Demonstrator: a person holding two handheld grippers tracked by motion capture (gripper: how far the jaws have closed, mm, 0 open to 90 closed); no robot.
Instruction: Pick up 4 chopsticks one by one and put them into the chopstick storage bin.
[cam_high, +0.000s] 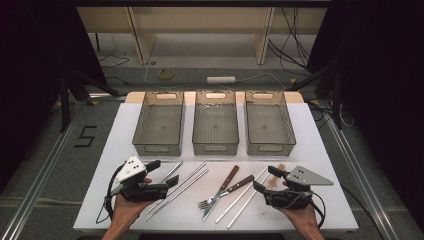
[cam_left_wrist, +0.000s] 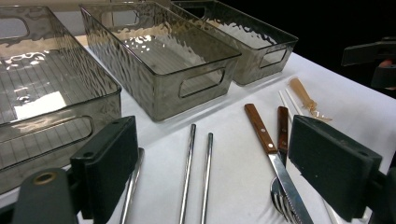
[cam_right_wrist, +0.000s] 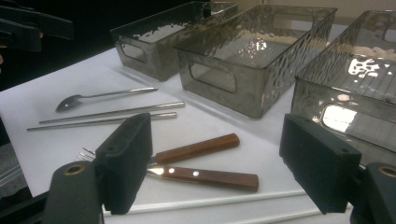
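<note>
Fork (cam_high: 204, 203) tines half hidden under knife (cam_high: 220, 192); left gripper (cam_high: 165, 177), right gripper (cam_high: 262, 180) open.

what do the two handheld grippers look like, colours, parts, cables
Both grippers, left and right, have black bodies with blocky black fingers. Each carries a grey three-cornered plate with dark dots on top, and a black cable trails from each. The forearms show no sleeves.
</note>
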